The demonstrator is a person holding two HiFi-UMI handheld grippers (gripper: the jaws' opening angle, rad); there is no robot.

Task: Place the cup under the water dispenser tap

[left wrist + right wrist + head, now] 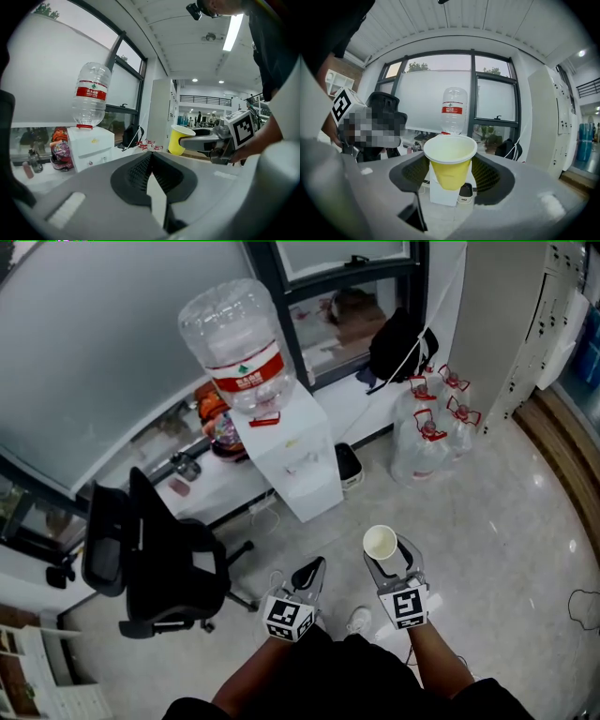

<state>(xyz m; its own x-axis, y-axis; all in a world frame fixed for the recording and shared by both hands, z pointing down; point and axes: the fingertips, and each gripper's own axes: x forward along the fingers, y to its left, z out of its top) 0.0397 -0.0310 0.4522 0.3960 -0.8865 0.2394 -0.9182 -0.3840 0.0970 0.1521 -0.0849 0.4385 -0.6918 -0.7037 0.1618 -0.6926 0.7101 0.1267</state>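
Observation:
A yellow paper cup point(380, 542) with a white inside stands upright between the jaws of my right gripper point(390, 557), which is shut on its sides; the cup point(450, 164) fills the middle of the right gripper view. The white water dispenser point(292, 457) stands ahead on the floor against the window, with a large clear bottle point(239, 343) with a red label on top. In the right gripper view the dispenser point(442, 194) is directly behind the cup and still well apart from it. My left gripper point(311, 571) is shut and holds nothing; its view shows the dispenser point(90, 146) at left and the cup point(177, 139) at right.
A black office chair point(150, 549) stands on the floor left of the dispenser. Several empty water bottles point(433, 423) cluster to its right below a black bag point(398, 343). A small black bin point(349, 465) sits beside the dispenser. A cluttered desk point(202, 479) runs along the window.

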